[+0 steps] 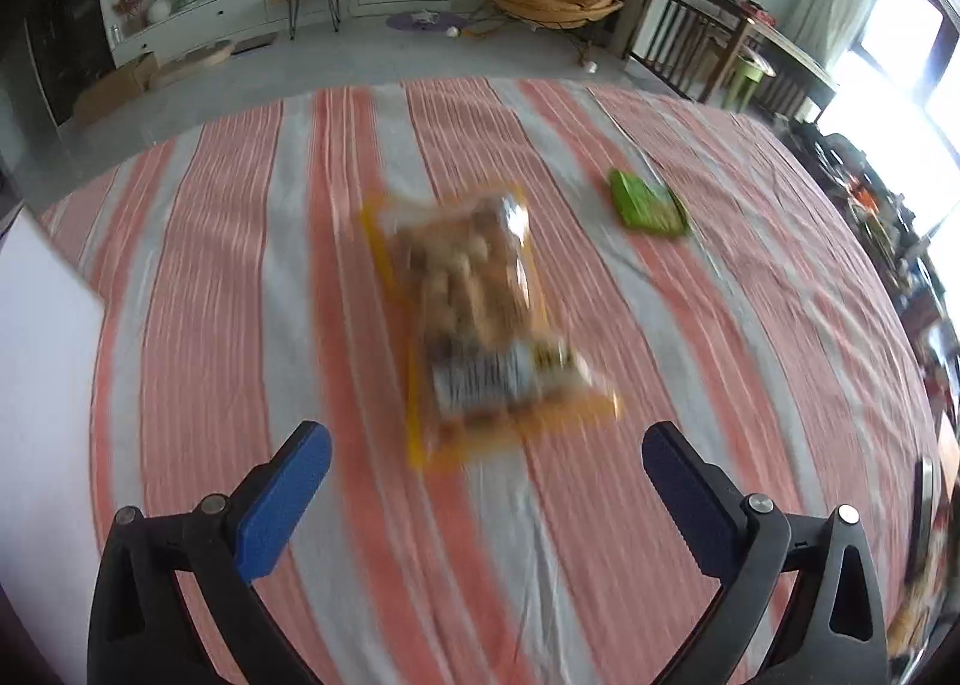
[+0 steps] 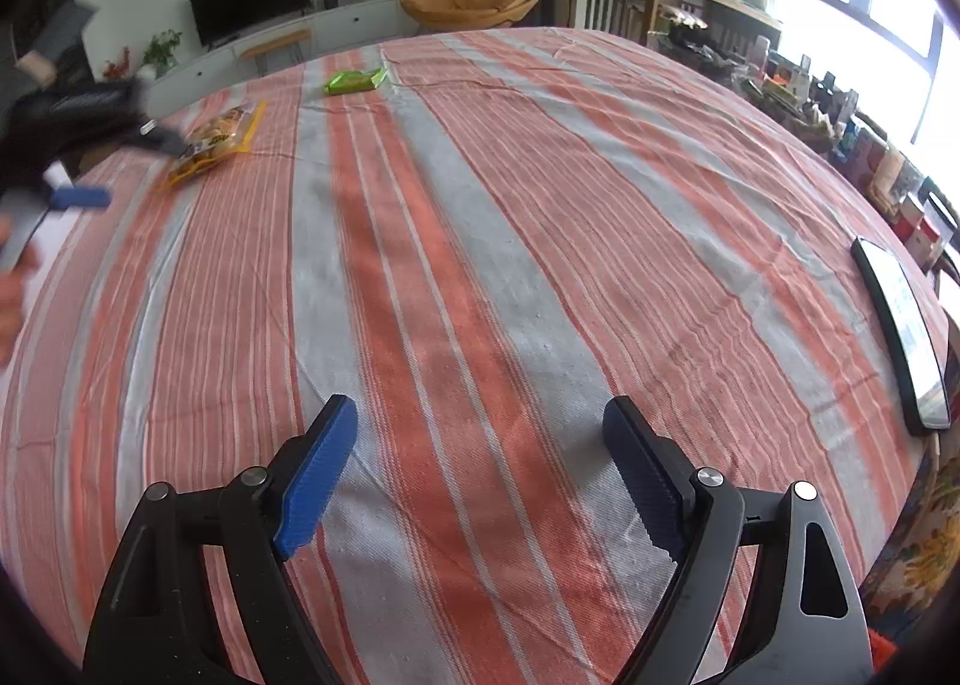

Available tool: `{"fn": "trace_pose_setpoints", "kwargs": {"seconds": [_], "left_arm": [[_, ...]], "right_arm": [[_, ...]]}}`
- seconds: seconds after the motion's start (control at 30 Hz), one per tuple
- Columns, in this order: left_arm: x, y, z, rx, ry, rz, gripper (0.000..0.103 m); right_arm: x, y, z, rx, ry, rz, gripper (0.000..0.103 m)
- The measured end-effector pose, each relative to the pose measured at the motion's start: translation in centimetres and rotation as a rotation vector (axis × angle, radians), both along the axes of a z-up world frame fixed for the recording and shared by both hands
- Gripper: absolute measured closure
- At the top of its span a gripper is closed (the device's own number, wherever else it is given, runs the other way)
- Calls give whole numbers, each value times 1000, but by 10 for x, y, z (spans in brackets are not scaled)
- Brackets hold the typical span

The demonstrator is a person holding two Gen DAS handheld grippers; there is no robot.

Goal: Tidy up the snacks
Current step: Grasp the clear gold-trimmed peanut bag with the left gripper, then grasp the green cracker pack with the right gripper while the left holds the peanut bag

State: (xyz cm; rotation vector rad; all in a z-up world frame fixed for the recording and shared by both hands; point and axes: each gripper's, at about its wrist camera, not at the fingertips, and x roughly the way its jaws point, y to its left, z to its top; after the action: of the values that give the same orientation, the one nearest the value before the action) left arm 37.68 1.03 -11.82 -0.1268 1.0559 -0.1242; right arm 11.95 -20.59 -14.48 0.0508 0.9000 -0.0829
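Observation:
A clear, yellow-edged bag of brown snacks (image 1: pixel 480 319) lies flat on the striped cloth, blurred in the left wrist view. My left gripper (image 1: pixel 485 434) hangs open just short of the bag's near end, with nothing between its blue pads. A small green packet (image 1: pixel 645 205) lies beyond the bag to the right. In the right wrist view the same bag (image 2: pixel 219 136) and green packet (image 2: pixel 354 80) sit at the far left of the table. The left gripper's blue pad (image 2: pixel 81 198) shows blurred beside the bag. My right gripper (image 2: pixel 480 408) stands open and empty over bare cloth.
An orange and grey striped tablecloth (image 2: pixel 480 241) covers the table. A dark phone (image 2: pixel 900 331) lies near the right edge. A white board or box (image 1: pixel 42 385) stands at the left. Boxes and clutter (image 2: pixel 864 145) crowd a ledge beyond the right edge.

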Motion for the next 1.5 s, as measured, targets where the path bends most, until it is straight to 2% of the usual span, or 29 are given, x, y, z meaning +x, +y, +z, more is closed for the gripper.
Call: {"fn": "trace_pose_setpoints", "kwargs": {"seconds": [0.1,0.2,0.23,0.27,0.33,0.43,0.6,0.63,0.73,0.8,0.93,1.03,1.07,1.17,1.27,1.37,1.47,1.5], "left_arm": [[38,-3,-18,-18,49,38,1],[56,-3,-34,37,64,76,3],[55,-5,-32,75,25,70,12],[52,-7,-30,102,-7,59,38],[38,-8,-26,102,-44,27,43],[2,-5,-25,117,-47,15,44],[-100,12,-26,58,-40,6,41],[-118,15,-27,67,-54,2,38],[-154,24,-31,97,-95,16,20],[-161,29,-38,119,-112,19,2],[-158,27,-39,132,-120,14,0],[-156,18,-41,164,-128,-9,0],[-153,18,-42,151,-124,-8,0],[-151,17,-42,151,-124,-8,0],[-151,16,-43,151,-125,-7,0],[-151,16,-43,149,-125,-6,0],[-150,16,-43,149,-125,-7,0],[-150,17,-44,148,-125,-7,0]], "right_arm": [[0,0,0,0,0,1,16],[1,1,0,0,0,4,16],[1,1,0,0,0,5,16],[2,1,0,0,0,6,16],[3,1,0,0,-1,6,16],[4,2,0,-1,-2,9,16],[5,2,0,-1,-4,11,15],[6,3,0,1,-4,12,15],[6,3,0,2,-5,12,15],[6,2,0,1,-5,12,15],[5,1,1,22,-9,12,16],[10,-11,6,132,-19,21,16],[17,-13,8,159,-18,42,16],[69,-5,17,135,15,132,16],[147,8,22,134,54,226,17],[223,27,22,117,63,267,17],[291,51,13,151,111,278,17],[309,61,14,135,88,263,17]]}}
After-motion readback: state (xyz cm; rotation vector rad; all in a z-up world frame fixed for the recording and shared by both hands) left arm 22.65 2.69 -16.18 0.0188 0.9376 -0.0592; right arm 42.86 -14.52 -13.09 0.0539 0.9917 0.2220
